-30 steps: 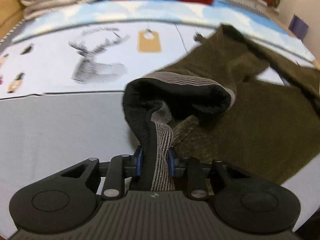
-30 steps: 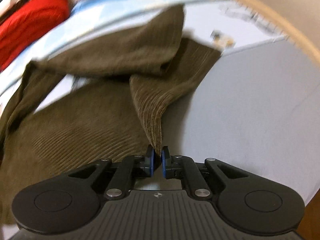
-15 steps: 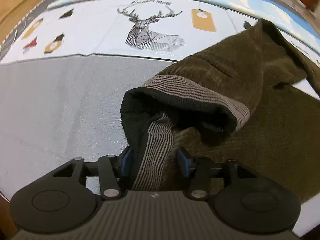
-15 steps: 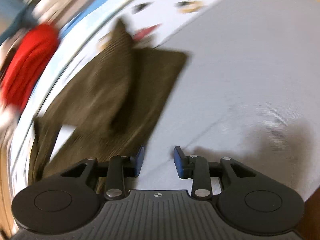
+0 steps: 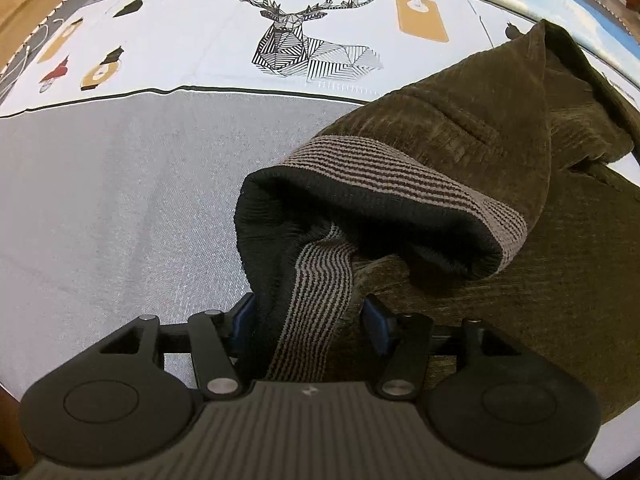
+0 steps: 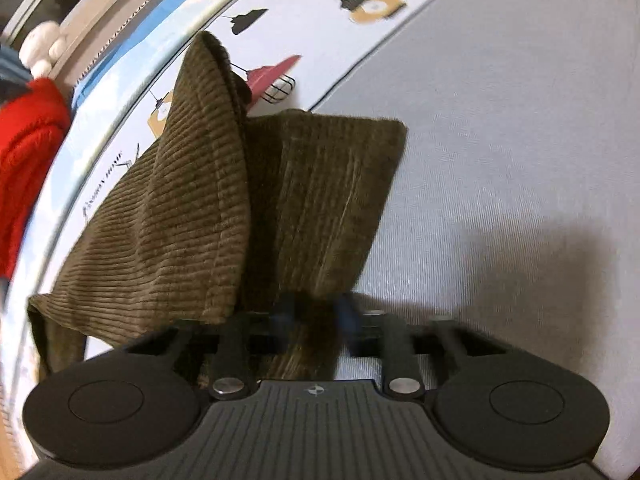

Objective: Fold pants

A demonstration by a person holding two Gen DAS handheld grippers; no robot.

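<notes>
Olive-brown corduroy pants point(image 5: 500, 128) lie on a bedsheet. Their striped grey waistband point(image 5: 384, 176) is bunched up right in front of my left gripper point(image 5: 308, 320). The left jaws stand apart, with a strip of waistband point(image 5: 316, 300) lying loosely between them. In the right wrist view the pants point(image 6: 180, 208) lie partly folded, one leg end point(image 6: 336, 184) flat on the sheet. My right gripper point(image 6: 316, 316) is open, blurred, with the leg's edge between its fingers.
The sheet is grey point(image 5: 100, 208) near me, with a white printed band showing a deer drawing point(image 5: 308, 44) farther away. A red garment point(image 6: 24, 152) lies at the far left of the right wrist view, with soft toys point(image 6: 40, 48) on a ledge behind.
Both grippers have opened and let go of the pants. The waistband now sits slack between the left jaws. The right gripper swung and came back over the leg end.
</notes>
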